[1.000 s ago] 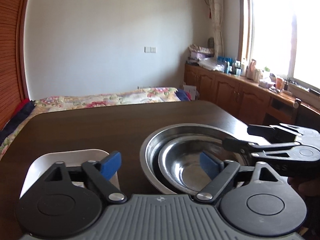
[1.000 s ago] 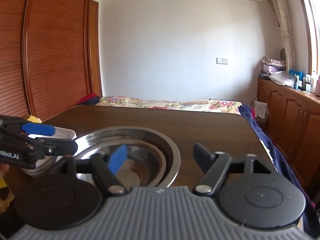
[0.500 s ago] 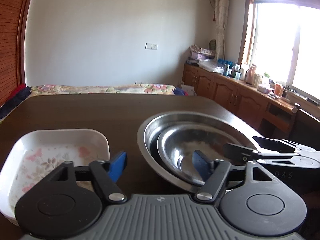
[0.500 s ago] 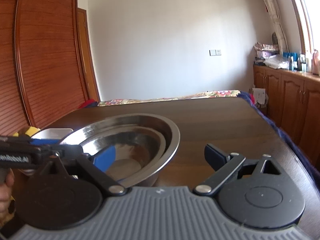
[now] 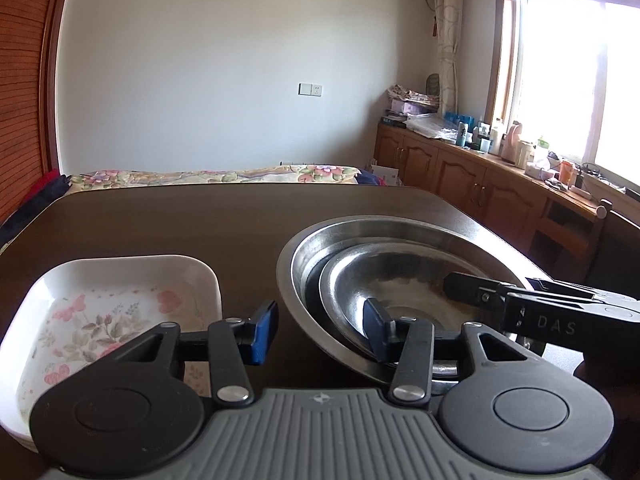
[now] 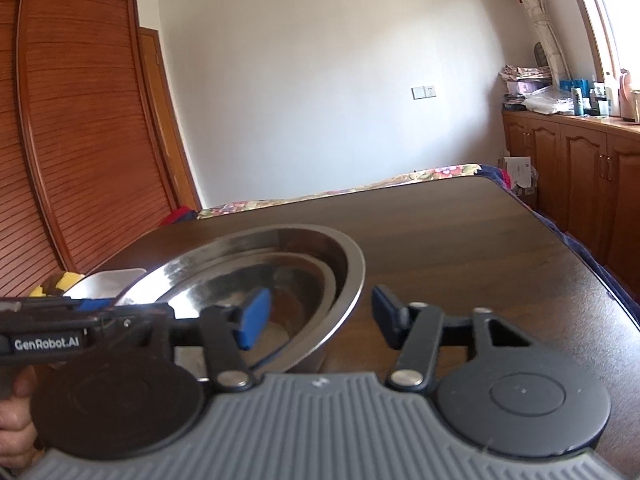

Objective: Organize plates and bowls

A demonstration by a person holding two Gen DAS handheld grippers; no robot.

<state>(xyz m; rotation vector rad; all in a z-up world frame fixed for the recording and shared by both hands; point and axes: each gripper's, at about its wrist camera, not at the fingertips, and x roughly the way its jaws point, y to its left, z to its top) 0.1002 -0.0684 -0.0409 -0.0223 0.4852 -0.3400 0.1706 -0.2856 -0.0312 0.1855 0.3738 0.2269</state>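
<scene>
Two steel bowls are sitting nested on the tabletop [image 5: 168, 220], the small bowl [image 5: 384, 292] inside the big bowl [image 5: 360, 232]. Left of the big bowl, close beside it, a floral dish [image 5: 120, 304] is lying. Both grippers are straddling the big bowl's near rim with jaws apart: the left gripper [image 5: 320, 330] over its left side, the right gripper [image 6: 316, 316] over its right side.
</scene>
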